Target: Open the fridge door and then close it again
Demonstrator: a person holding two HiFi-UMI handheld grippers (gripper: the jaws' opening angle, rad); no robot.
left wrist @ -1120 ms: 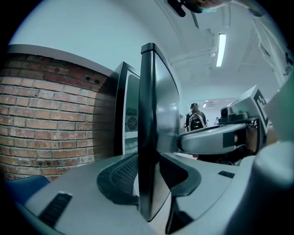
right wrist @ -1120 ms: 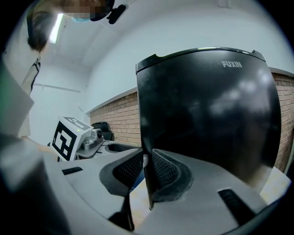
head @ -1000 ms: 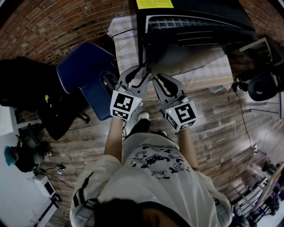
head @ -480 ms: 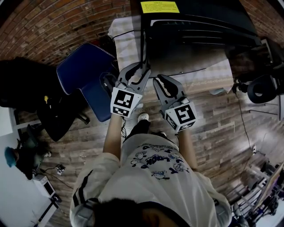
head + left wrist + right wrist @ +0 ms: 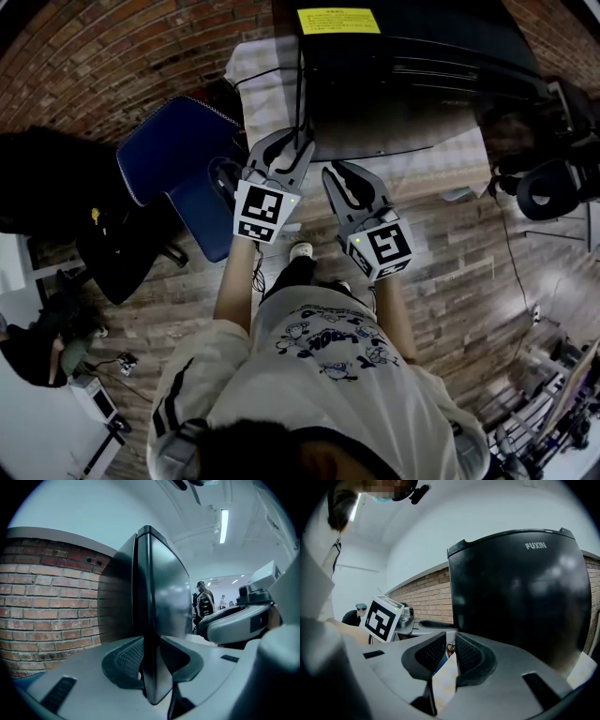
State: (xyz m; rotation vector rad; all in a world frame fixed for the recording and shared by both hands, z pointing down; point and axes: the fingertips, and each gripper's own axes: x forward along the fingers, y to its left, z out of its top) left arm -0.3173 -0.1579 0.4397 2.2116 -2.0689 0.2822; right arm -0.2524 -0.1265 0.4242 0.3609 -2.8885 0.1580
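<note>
The black fridge (image 5: pixel 412 56) stands on a cloth-covered table (image 5: pixel 267 98), its grey door (image 5: pixel 394 122) facing me. My left gripper (image 5: pixel 302 142) reaches the door's left edge. In the left gripper view that edge (image 5: pixel 151 597) runs upright between the jaws of the left gripper (image 5: pixel 151 641); the jaws have just been closing, and both pads lie against it. My right gripper (image 5: pixel 339 173) hovers beside it, short of the door. In the right gripper view the fridge (image 5: pixel 520 597) fills the right side, and the right gripper (image 5: pixel 451 641) shows a narrow gap with nothing in it.
A blue chair (image 5: pixel 178 159) stands left of the table, with black bags (image 5: pixel 47 187) beyond it. Dark equipment (image 5: pixel 553 183) sits at the right. A brick wall (image 5: pixel 51 602) runs behind the fridge. A person (image 5: pixel 204 604) stands far off.
My left gripper has moved forward onto the door's left edge and its jaws have narrowed around it. The right gripper has stayed put.
</note>
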